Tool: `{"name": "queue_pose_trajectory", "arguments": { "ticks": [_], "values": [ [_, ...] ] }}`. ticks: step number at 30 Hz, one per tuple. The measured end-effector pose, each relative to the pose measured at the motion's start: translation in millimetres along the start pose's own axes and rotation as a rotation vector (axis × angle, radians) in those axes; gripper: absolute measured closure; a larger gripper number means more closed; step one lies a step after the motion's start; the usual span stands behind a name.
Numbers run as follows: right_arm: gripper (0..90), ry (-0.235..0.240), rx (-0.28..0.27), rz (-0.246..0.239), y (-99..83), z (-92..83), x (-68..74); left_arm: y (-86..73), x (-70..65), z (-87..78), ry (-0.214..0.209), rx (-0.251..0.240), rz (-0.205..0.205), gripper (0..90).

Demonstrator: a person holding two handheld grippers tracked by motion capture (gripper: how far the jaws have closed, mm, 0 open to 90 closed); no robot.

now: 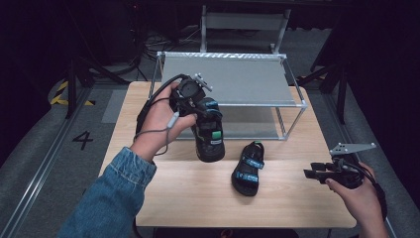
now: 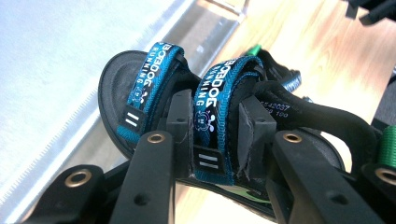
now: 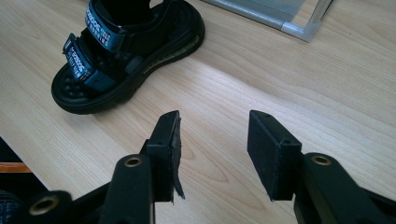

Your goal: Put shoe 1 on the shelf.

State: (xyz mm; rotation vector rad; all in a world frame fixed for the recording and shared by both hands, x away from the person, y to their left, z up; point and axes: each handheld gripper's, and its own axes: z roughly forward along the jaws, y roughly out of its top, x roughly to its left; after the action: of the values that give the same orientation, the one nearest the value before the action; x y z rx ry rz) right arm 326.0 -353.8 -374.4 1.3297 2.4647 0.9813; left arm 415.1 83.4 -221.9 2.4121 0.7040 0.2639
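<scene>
Sandal [image 1: 209, 139], clamped at its strap by the left gripper [image 1: 200, 106] at frame centre-left, should travel level onto the shelf [image 1: 228, 79]; right gripper [image 3: 212, 154] gapes empty.

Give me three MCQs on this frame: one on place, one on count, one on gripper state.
1. Where is the second sandal?
A. on the table
B. on the rack's top shelf
C. on the floor

2. How many sandals are in sight?
A. one
B. two
C. three

3. What is the left gripper doing?
A. standing open over the table
B. closed on a blue strap
C. closed on the rack's frame

Key: 1 A, it lies flat on the wood. 2 B, one lifted sandal, one lying. 3 B, the pads clamp the strap.
</scene>
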Motion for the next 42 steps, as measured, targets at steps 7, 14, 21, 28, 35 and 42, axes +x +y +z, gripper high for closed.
{"name": "queue_pose_trajectory", "arguments": {
  "ticks": [7,14,21,28,35,42],
  "values": [
    [55.6,0.013,0.006,-0.003,0.4,3.4,-0.5,18.0,18.7,-1.0,0.027,-0.017,0.004,70.5],
    [55.5,0.013,0.003,0.000,-0.3,3.6,-1.7,31.3,35.4,2.4,0.062,-0.018,0.004,70.6],
    [55.2,0.017,0.004,0.005,-1.3,5.8,-4.4,42.7,54.3,15.8,0.083,-0.038,0.030,70.6],
    [55.1,0.023,0.007,0.012,-3.1,8.0,-6.4,53.3,71.3,24.5,0.072,-0.034,0.047,70.5],
    [55.1,0.019,0.013,0.027,-9.9,6.6,-9.2,58.8,84.6,32.9,0.071,-0.014,0.063,70.5],
    [55.1,0.003,0.012,0.051,-18.4,1.4,-12.0,64.6,94.3,40.8,0.071,0.009,0.070,71.2]
  ]
}}
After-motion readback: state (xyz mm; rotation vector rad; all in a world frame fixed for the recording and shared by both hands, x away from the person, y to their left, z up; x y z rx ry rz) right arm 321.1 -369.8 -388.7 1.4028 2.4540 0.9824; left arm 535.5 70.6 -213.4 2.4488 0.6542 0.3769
